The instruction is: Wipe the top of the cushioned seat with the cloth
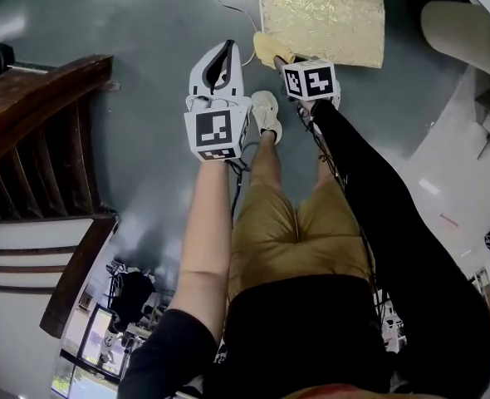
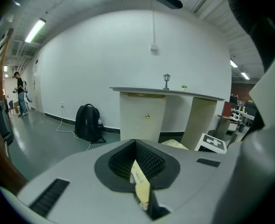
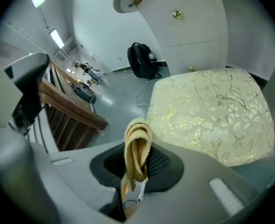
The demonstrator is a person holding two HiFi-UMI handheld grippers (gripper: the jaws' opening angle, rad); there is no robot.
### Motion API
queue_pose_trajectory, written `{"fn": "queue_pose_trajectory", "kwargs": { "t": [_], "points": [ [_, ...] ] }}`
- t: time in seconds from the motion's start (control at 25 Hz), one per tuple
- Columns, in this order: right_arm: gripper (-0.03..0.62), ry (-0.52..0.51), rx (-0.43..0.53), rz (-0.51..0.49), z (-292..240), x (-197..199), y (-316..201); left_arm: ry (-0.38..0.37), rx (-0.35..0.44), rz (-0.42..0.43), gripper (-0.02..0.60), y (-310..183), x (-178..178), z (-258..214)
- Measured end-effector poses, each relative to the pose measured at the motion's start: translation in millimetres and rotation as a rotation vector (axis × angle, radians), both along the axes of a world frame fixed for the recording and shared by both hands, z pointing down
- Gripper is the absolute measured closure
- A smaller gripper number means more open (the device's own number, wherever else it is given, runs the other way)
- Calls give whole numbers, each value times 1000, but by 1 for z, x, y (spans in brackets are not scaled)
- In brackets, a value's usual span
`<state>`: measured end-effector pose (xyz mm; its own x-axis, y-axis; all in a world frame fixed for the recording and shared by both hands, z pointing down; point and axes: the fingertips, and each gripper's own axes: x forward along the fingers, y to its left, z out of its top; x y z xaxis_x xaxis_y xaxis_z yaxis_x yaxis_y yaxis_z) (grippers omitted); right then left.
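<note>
Your right gripper clamps the folded cloth at the cushioned seat's left edge for wiping; your left gripper, jaws together and empty, hangs clear.

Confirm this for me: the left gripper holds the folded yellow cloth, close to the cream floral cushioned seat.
Not right. It is the right gripper, not the left, that holds the folded yellow cloth, with its jaws shut on it, as the right gripper view shows. The cloth is indeed close to the cream floral cushioned seat.
</note>
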<state>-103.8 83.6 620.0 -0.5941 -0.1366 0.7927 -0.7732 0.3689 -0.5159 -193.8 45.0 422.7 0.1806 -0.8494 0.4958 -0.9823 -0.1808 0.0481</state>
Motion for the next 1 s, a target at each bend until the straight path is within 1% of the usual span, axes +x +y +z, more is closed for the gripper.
{"fn": "queue_pose_trajectory", "kwargs": {
  "t": [0.08, 0.2, 0.32, 0.6, 0.76, 1.0],
  "points": [
    [537, 65, 3, 8, 13, 18, -3, 0, -3, -2, 574, 2, 3, 0],
    [537, 127, 12, 23, 25, 54, -11, 6, -6, 6, 574, -1, 10, 3],
    [537, 188, 26, 66, 31, 97, -21, 11, -2, 20, 574, -8, 17, 5],
    [537, 282, 36, 211, 35, 228, -45, 12, 4, 67, 574, -32, 63, 4],
    [537, 345, 46, 274, 33, 302, -55, 13, 12, 90, 574, -45, 93, 1],
    [537, 468, 48, 401, 29, 399, -57, 16, 16, 108, 574, -59, 128, -1]
  ]
}}
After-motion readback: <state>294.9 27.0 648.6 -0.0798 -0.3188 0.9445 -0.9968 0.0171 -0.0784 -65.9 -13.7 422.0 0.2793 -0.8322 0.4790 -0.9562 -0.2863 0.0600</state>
